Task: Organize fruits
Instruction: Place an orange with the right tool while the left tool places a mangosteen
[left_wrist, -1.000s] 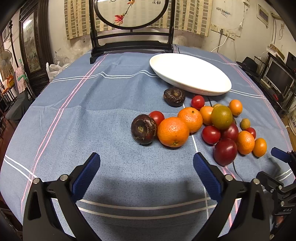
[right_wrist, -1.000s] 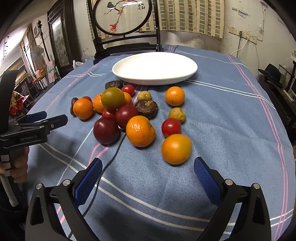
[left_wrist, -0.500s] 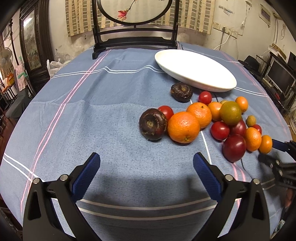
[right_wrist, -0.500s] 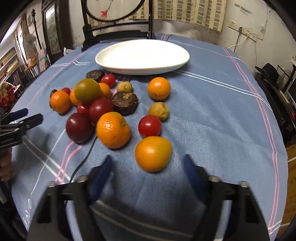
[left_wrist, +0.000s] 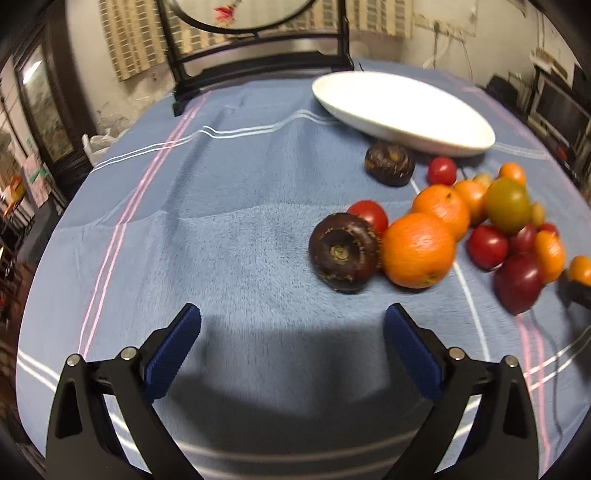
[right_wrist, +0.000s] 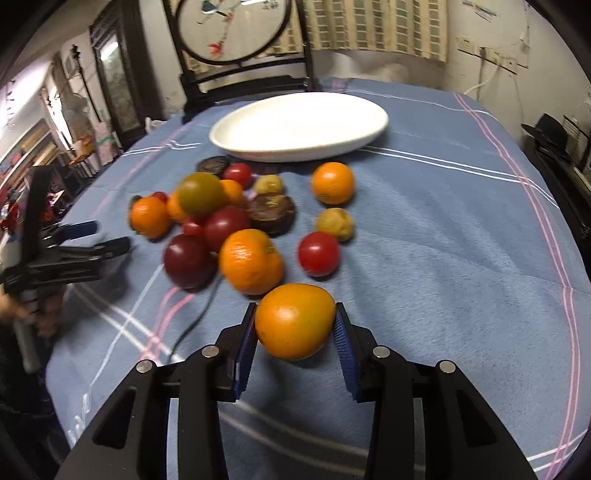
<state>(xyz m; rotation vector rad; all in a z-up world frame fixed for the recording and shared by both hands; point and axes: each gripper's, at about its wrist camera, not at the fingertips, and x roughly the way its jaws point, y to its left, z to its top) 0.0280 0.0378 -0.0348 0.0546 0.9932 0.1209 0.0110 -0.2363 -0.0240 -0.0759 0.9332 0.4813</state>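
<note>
My right gripper (right_wrist: 295, 328) is shut on a smooth orange fruit (right_wrist: 294, 320) at the near edge of the fruit pile, its blue pads pressed on both sides. Behind it lie a mandarin (right_wrist: 251, 261), a red tomato (right_wrist: 318, 254), dark plums (right_wrist: 187, 260) and a green-brown fruit (right_wrist: 201, 194). A white oval plate (right_wrist: 299, 126) stands beyond. My left gripper (left_wrist: 291, 339) is open and empty, short of a dark purple fruit (left_wrist: 343, 253) and a large orange (left_wrist: 417, 250). The plate (left_wrist: 402, 110) also shows in the left wrist view.
A blue striped cloth (left_wrist: 221, 221) covers the round table. A dark wooden screen stand (left_wrist: 258, 62) rises at the far edge. A thin black cable (right_wrist: 192, 325) runs across the cloth near the plums. The left gripper (right_wrist: 85, 243) shows at the left of the right wrist view.
My right gripper has moved forward and closed on the smooth orange fruit. My left gripper has moved closer to the dark purple fruit and stays open.
</note>
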